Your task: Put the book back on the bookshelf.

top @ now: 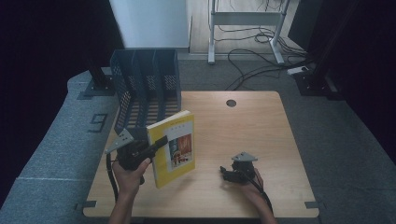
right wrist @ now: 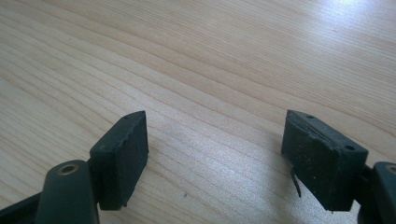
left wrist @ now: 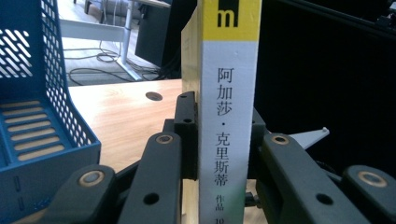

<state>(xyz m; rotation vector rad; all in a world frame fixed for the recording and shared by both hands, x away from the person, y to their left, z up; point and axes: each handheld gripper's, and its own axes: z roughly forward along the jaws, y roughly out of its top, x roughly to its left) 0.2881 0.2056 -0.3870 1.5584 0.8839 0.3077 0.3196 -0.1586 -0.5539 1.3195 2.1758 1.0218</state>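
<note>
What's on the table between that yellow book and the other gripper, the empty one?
Nothing: in the high view, bare wooden tabletop separates the yellow book, clamped in the left gripper, from the open right gripper.

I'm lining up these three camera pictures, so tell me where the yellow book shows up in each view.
High view: the yellow book stands left of centre, clamped by the left gripper.
Left gripper view: its spine rises at centre between the jaws.
Right gripper view: not in it; the open right gripper hangs over bare wood.
Shared landmark: the wooden table.
</note>
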